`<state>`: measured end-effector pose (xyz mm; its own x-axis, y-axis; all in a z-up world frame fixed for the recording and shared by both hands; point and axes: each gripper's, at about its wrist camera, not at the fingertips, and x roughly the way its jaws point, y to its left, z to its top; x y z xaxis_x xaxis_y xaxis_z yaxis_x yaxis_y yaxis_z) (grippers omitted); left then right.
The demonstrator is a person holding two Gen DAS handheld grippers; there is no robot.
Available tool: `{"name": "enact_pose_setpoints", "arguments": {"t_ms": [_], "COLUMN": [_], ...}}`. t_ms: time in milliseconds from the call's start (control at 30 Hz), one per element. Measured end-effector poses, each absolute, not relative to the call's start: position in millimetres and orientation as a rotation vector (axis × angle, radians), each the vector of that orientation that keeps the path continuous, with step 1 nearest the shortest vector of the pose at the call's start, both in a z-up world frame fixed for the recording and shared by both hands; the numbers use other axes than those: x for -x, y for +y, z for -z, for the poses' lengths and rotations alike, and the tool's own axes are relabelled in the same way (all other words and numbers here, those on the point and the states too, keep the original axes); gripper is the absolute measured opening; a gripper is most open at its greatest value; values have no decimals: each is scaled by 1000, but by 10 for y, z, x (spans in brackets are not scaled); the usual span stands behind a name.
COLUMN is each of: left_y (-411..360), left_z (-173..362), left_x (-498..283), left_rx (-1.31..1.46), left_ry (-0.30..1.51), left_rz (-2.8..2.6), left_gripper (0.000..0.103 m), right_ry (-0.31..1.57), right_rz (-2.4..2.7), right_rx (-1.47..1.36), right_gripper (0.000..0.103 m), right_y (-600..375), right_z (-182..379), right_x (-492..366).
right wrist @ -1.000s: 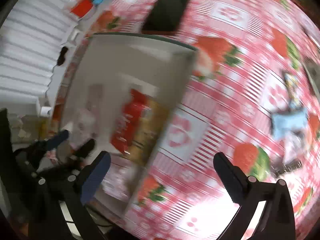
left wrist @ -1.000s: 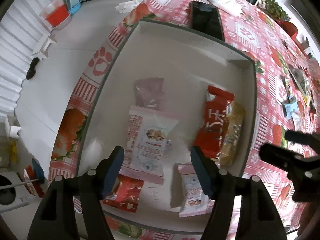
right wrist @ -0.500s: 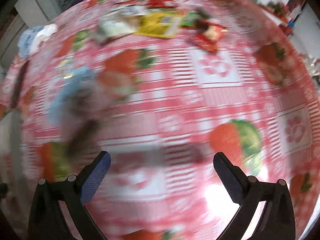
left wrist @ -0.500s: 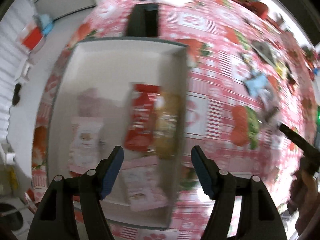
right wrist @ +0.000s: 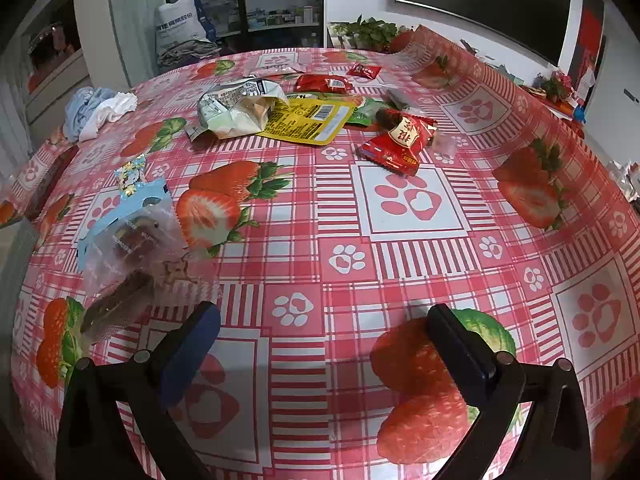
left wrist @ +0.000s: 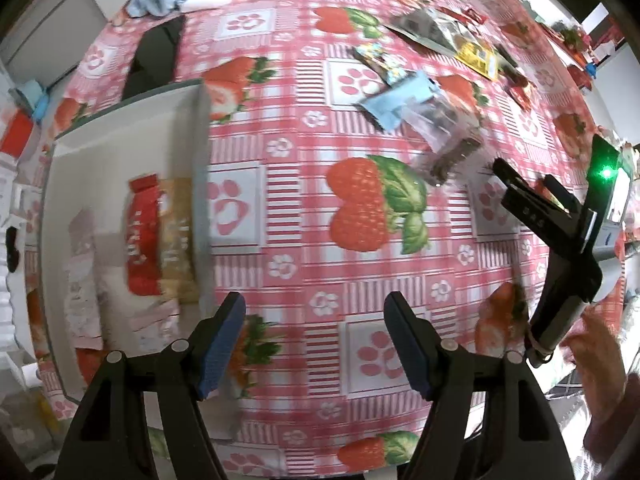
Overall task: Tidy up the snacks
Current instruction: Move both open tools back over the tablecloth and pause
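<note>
A grey tray [left wrist: 120, 140] at the left holds a red packet [left wrist: 142, 236], a gold packet [left wrist: 176, 240] and pale pink packets [left wrist: 82, 276]. My left gripper [left wrist: 314, 332] hangs open over bare tablecloth just right of the tray, nothing between its fingers. Loose on the cloth lie a blue packet [right wrist: 132, 208], a clear packet of dark snack [right wrist: 132, 240] and a brown bar [right wrist: 116, 308]. Further back are red packets [right wrist: 400, 140], a yellow pouch [right wrist: 308, 120] and a silver bag [right wrist: 236, 108]. My right gripper [right wrist: 324, 344] is open and empty, right of the brown bar.
A black phone [left wrist: 154, 56] lies beyond the tray, with a blue and white cloth [right wrist: 100, 112] behind it. A person's hand [left wrist: 592, 344] holds the right gripper [left wrist: 524, 174] at the table's right side. Shelves and a screen stand behind the table.
The left gripper slid from above the tray to the cloth on its right. The right gripper swung away from the tray toward the loose snacks. Both stayed open.
</note>
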<state>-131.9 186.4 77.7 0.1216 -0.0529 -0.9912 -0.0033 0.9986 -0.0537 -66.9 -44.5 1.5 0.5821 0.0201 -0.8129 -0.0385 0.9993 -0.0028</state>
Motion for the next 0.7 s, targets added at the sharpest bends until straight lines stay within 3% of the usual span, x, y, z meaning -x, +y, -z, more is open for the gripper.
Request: {"name": "enact_pose_setpoints", "arguments": {"t_ms": [700], "left_y": [1538], "left_z": [-701], "left_x": [1254], "left_rx": [38], "left_ry": [1461], "left_rz": [94], "left_gripper": [78], "right_ry": [950], "right_rz": [-38], "right_rx": [23], "right_gripper": [103], "right_y": [-442], "right_z": [-19], "right_x": [666]}}
